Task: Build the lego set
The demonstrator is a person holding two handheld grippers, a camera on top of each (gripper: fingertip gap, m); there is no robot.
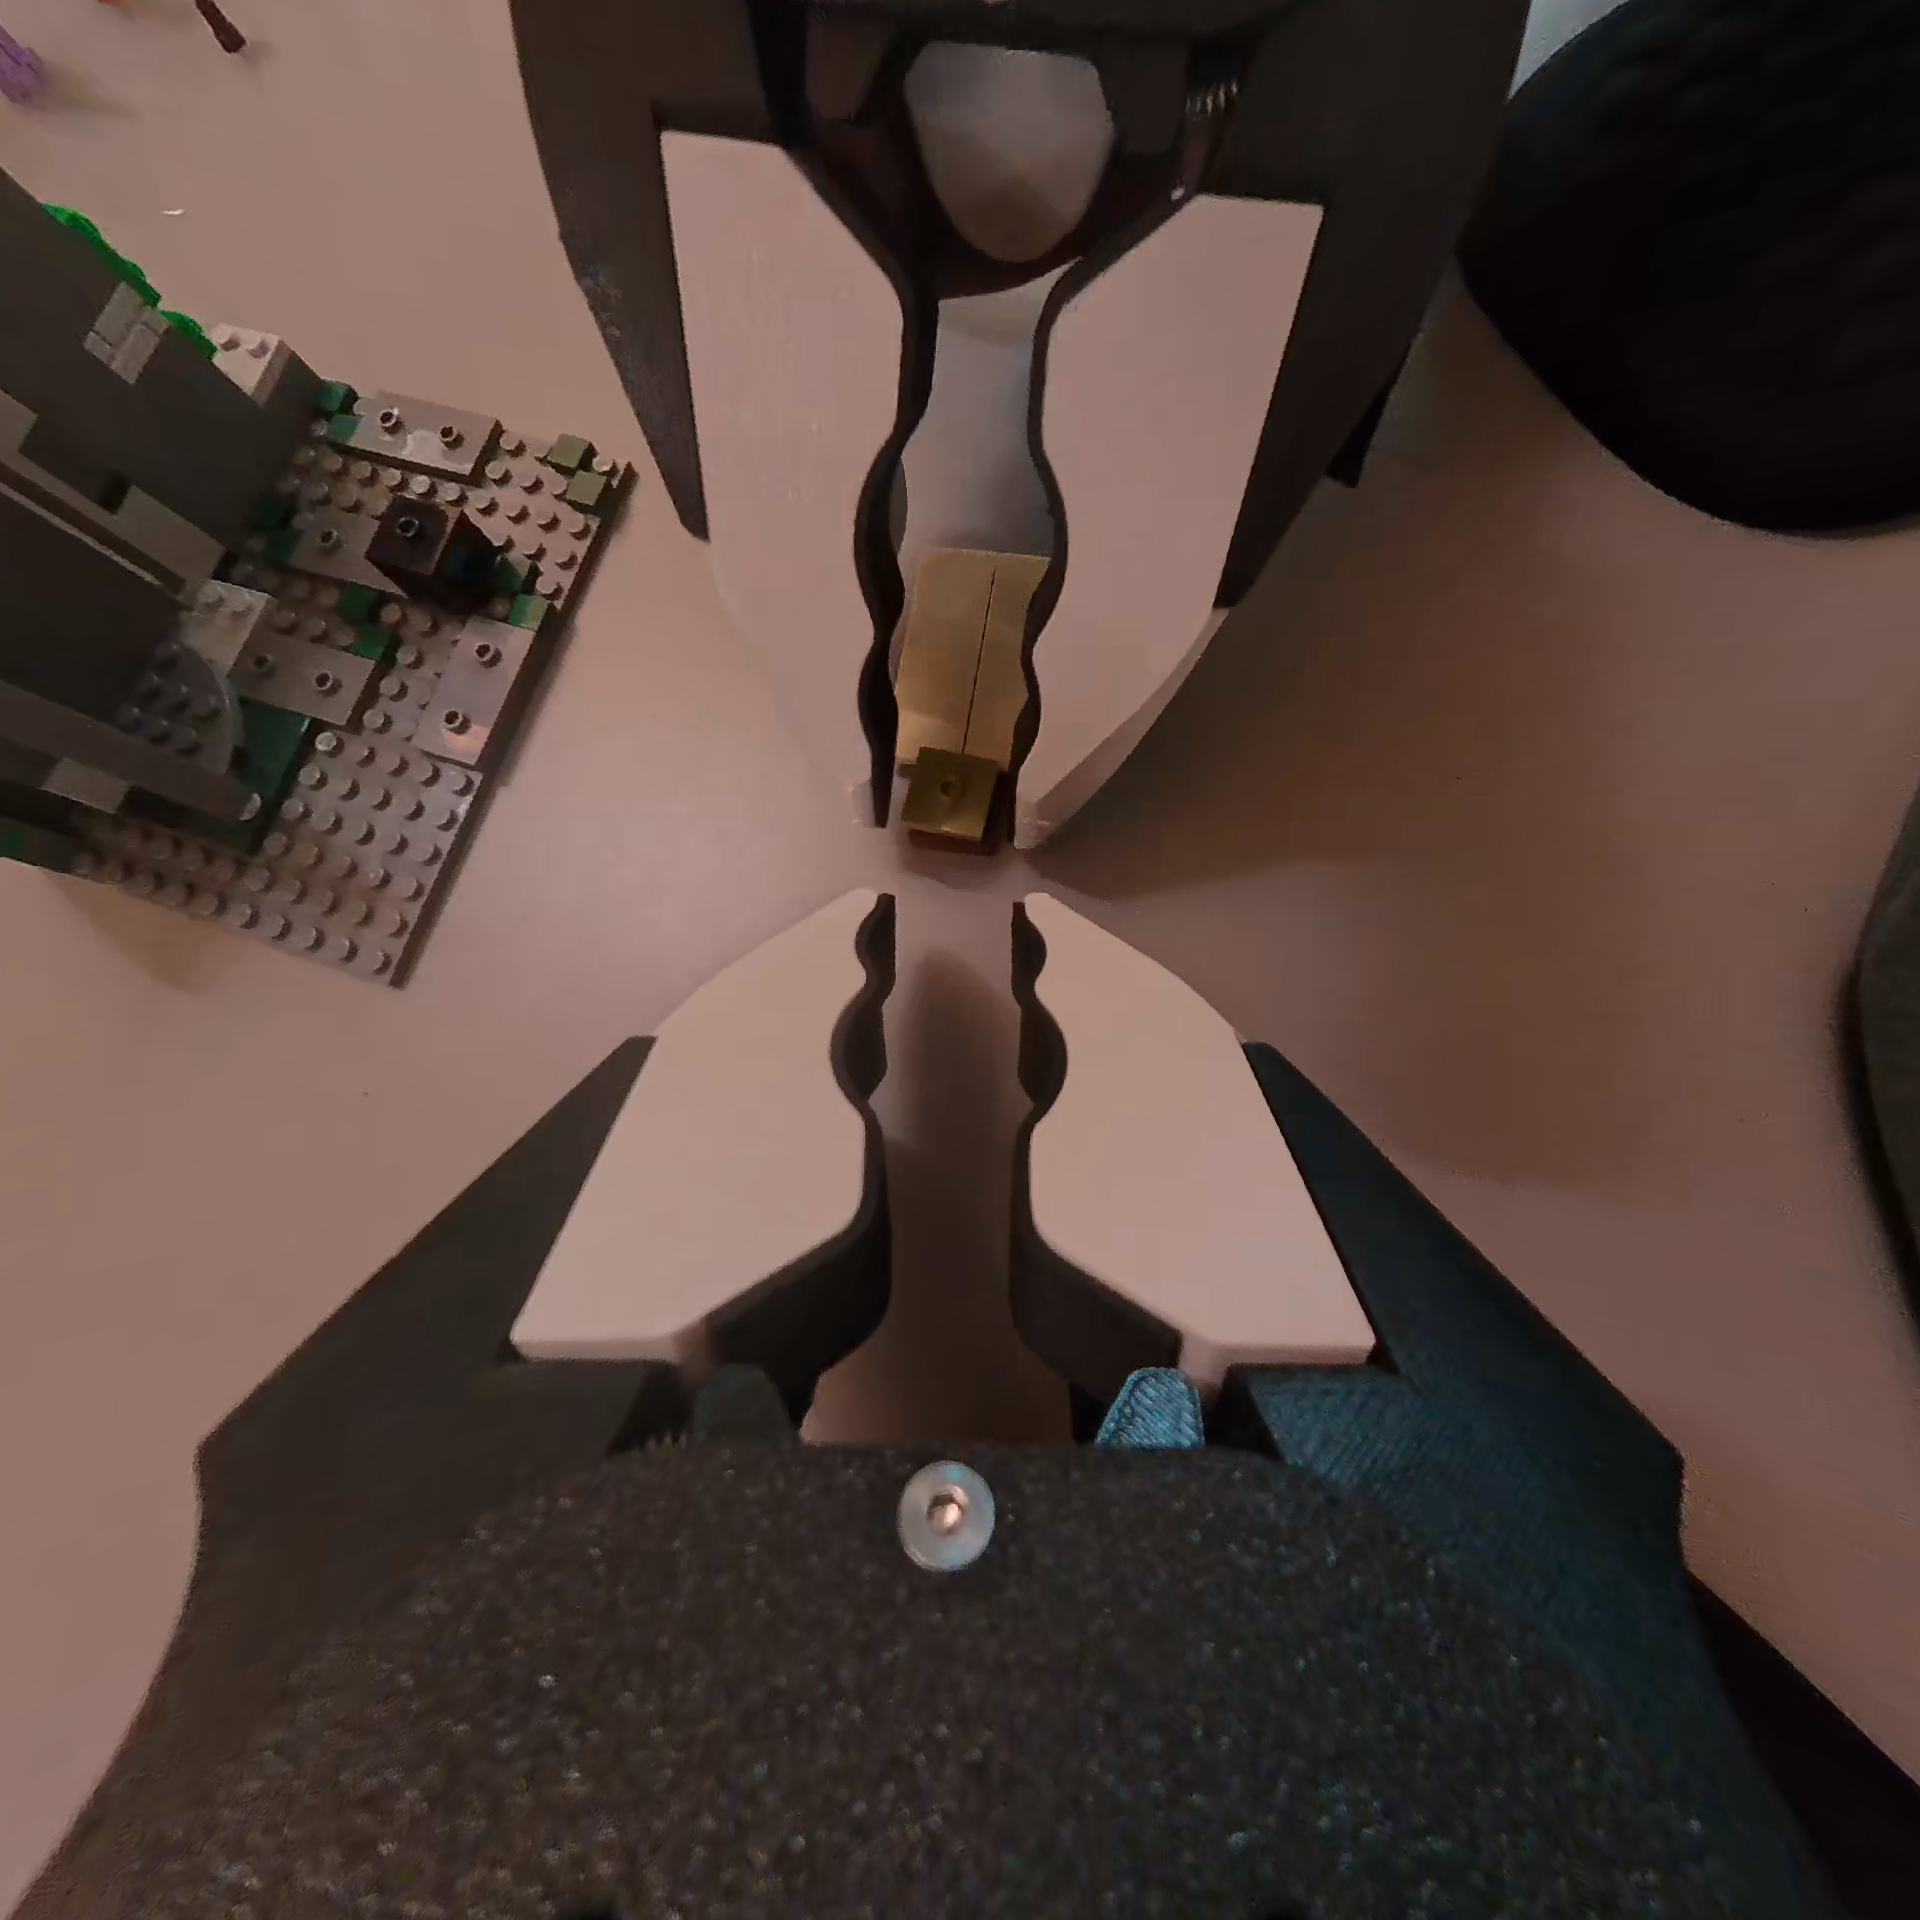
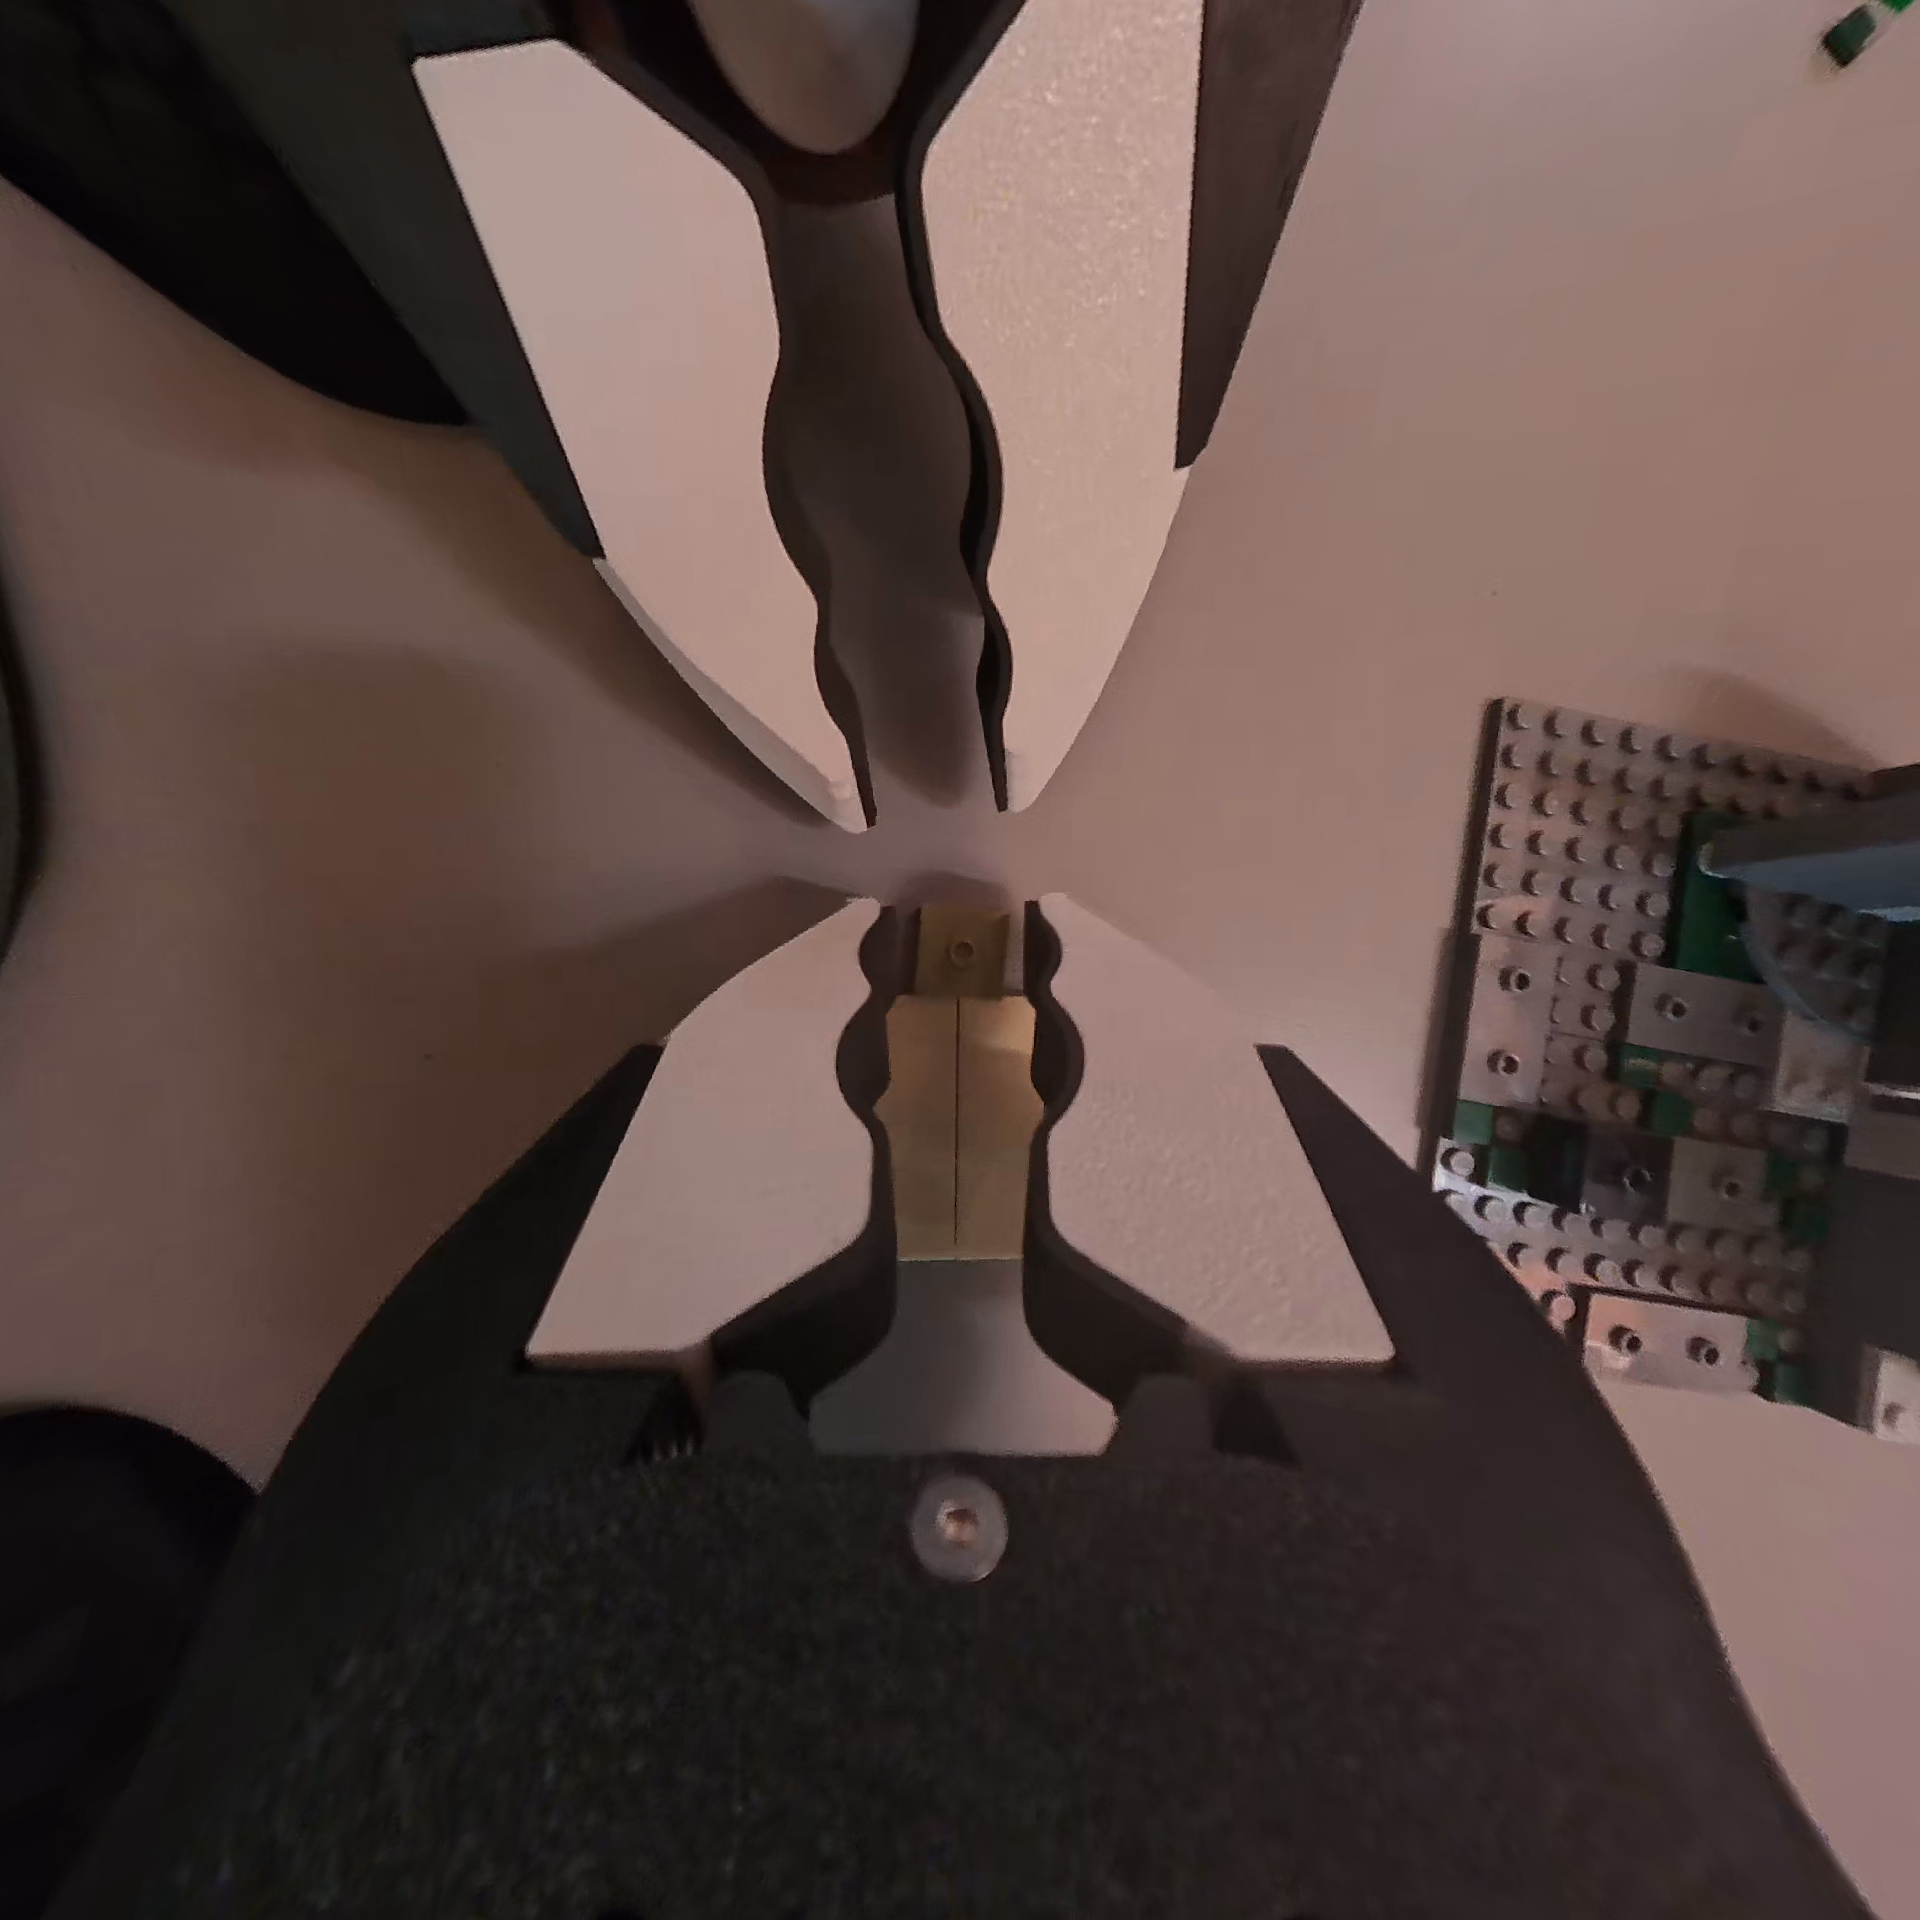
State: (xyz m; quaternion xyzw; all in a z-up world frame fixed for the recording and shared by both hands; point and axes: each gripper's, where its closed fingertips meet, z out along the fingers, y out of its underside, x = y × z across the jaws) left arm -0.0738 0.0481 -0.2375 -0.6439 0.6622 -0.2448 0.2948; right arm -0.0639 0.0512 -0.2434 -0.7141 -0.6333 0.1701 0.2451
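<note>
My right gripper (image 2: 954,909) is shut on a tan lego assembly (image 2: 956,1122) made of two long pieces side by side, with a small olive studded plate (image 2: 964,951) at its tip. My left gripper (image 1: 953,909) faces it tip to tip just above the pale table, its fingers a little apart with nothing between them. In the left wrist view the right gripper (image 1: 951,826) comes in from the top with the tan assembly (image 1: 966,644). The left gripper shows at the top of the right wrist view (image 2: 935,816). The grey baseplate build (image 1: 343,748) stands to one side.
The build has dark grey walls (image 1: 94,499), green bits and grey tiles; it also shows at the right of the right wrist view (image 2: 1579,831). A dark rounded object (image 1: 1714,260) sits at the table's far right. Loose purple (image 1: 16,62) and green (image 2: 1860,36) pieces lie far off. Less than 4 cm separates the two grippers' tips.
</note>
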